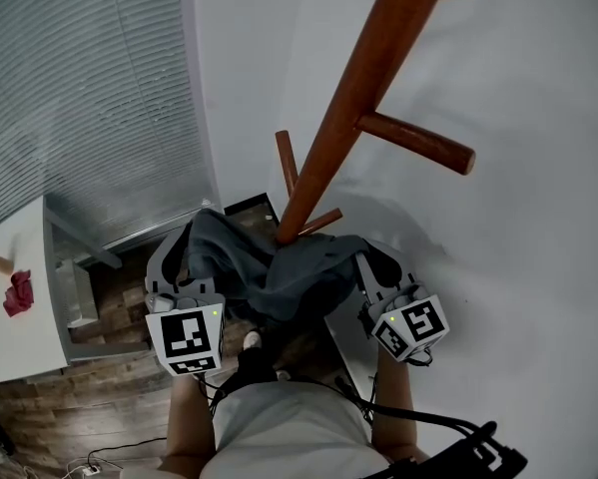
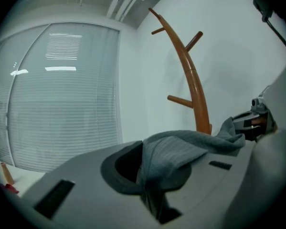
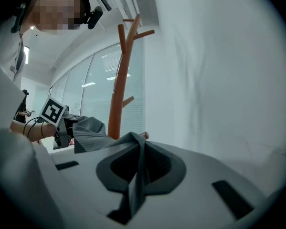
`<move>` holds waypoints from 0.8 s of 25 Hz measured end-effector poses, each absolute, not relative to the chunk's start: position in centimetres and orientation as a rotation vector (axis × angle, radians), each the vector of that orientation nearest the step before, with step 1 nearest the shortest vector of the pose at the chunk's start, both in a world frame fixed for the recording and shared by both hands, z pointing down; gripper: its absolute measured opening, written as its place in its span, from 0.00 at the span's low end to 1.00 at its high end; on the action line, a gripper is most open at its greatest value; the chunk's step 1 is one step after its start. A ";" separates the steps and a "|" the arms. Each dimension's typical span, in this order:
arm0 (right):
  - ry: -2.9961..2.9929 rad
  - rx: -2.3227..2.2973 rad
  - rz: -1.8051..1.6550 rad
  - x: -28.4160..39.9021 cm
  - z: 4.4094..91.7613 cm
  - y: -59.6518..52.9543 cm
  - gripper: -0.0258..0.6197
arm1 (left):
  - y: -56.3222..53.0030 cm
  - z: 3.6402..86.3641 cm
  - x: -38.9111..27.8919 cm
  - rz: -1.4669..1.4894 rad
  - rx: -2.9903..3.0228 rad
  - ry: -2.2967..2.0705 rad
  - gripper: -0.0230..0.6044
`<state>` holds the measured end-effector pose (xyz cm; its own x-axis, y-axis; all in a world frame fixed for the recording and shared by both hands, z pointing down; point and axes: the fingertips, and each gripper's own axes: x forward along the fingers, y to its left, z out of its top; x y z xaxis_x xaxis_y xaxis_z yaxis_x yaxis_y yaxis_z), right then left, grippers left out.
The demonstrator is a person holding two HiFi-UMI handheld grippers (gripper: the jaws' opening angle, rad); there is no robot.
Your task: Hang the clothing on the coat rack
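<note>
Clothing [image 1: 279,267], a bunched grey piece, is stretched between the two grippers low down in front of the coat rack [image 1: 343,128], right by its trunk, though I can't tell if it's actually touching. Left gripper [image 1: 186,267] has its jaws pinched shut on the left end of the fabric, and right gripper [image 1: 376,279] is clamped the same way on the right end, with a fold squeezed tight between its jaws. Blinds [image 1: 89,98] run along the far left, plain white wall [image 1: 538,267] off to the right.
</note>
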<state>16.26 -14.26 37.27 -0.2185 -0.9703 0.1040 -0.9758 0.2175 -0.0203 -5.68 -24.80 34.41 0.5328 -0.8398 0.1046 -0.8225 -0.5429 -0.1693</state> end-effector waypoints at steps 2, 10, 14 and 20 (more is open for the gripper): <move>-2.387 1.923 0.167 16.5 38.5 -14.4 0.08 | -25.1 35.6 -5.6 -0.301 -2.668 1.456 0.09; -2.362 1.898 0.260 16.5 41.5 -15.2 0.08 | -25.8 39.5 -5.6 -0.411 -2.679 1.496 0.09; -2.335 1.877 0.274 16.5 42.7 -15.4 0.08 | -25.6 40.9 -5.6 -0.432 -2.664 1.527 0.09; -2.293 1.842 0.285 16.2 44.7 -15.7 0.08 | -25.3 43.1 -5.5 -0.504 -2.581 1.547 0.09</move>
